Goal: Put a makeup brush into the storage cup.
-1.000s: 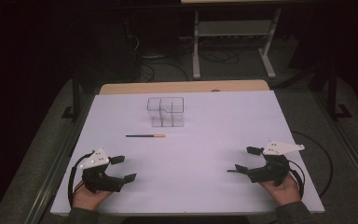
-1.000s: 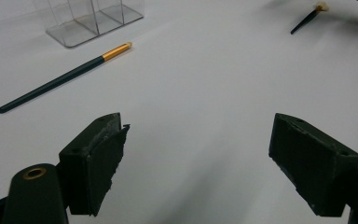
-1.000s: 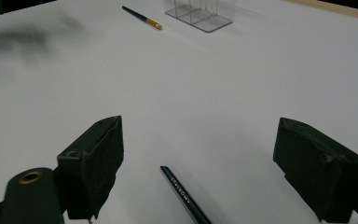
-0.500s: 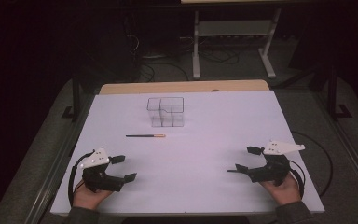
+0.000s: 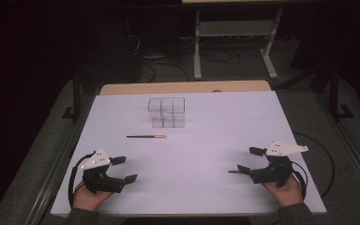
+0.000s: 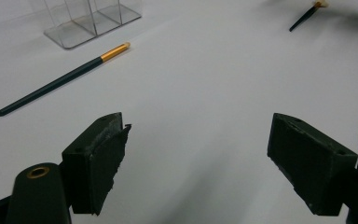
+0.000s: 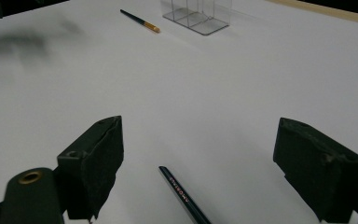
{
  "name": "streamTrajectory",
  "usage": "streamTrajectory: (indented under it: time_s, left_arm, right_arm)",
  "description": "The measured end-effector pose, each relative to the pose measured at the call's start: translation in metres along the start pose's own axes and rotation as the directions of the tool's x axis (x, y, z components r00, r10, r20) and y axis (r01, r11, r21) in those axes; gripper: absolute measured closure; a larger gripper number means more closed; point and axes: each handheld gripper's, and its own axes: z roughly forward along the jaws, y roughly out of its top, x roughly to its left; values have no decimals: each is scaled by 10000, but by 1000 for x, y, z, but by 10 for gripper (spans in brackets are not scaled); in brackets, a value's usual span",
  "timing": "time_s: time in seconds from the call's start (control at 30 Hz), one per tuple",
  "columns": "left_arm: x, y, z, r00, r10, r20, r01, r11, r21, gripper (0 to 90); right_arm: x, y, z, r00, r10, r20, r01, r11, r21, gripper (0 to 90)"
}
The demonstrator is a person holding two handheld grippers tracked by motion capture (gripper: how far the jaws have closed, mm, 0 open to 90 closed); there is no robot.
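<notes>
At the left, the left gripper (image 5: 120, 169) is held wide open and empty near the table's (image 5: 206, 154) front edge. Farther in, a brush (image 5: 146, 137) is seen lying just before an empty clear organizer (image 5: 167, 112); nothing is stowed yet. At the right, the right gripper (image 5: 246, 160) is spread wide, a dark pencil (image 7: 184, 196) lying loose between its jaws.

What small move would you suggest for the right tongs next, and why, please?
Probably close the right tongs on the dark pencil lying between their open jaws on the white table; it is nearest. The clear organizer and the gold-banded brush sit farther off.
</notes>
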Motion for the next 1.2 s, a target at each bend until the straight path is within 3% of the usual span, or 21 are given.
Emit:
streamTrajectory:
  time_s: [0.7, 1.2]
  left_arm:
    - [7, 13, -4, 9999, -95, 46, 95, 9999, 50, 174]
    - [17, 33, -6, 9997, 189, 141, -194, 9992, 340, 175]
  right_arm:
    - [-3, -1, -3, 9999, 107, 69, -106, 9999, -90, 152]
    - [-1, 2, -3, 9999, -5, 100, 5, 10000, -31, 151]
